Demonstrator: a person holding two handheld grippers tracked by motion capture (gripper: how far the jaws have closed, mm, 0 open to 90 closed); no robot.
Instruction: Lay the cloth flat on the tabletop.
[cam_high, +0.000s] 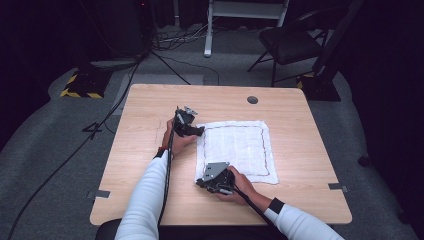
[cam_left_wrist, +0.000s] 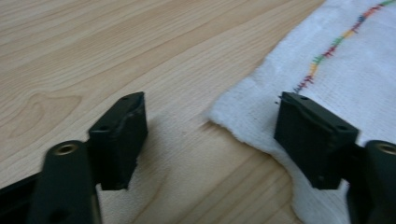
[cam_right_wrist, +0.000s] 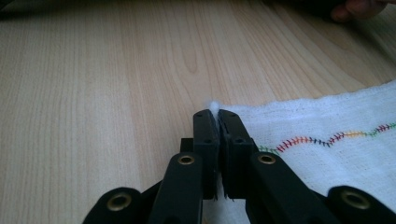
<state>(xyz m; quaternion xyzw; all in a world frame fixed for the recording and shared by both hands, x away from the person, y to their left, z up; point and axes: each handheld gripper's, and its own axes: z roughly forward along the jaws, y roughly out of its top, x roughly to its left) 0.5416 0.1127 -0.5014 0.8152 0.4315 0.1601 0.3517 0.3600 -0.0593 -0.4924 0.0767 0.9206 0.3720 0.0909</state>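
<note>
While the right gripper (cam_right_wrist: 218, 116) pinches the nubbly white cloth's (cam_high: 240, 145) corner, left gripper (cam_left_wrist: 210, 135) fingers gape.

White towel (cam_high: 237, 146) with multicoloured stitched border, light wood-grain table (cam_high: 150, 150), black fingers (cam_right_wrist: 217, 135)

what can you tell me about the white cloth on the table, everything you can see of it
The white cloth is a rectangular towel of nubby woven fabric with a line of multicoloured stitching set in from its edge. It lies spread flat on the wooden table, right of centre. The right gripper is shut on its near-left corner, a tuft poking out above the jaws. The left gripper is open astride the far-left corner, one jaw over the cloth, the other over bare wood.
</note>
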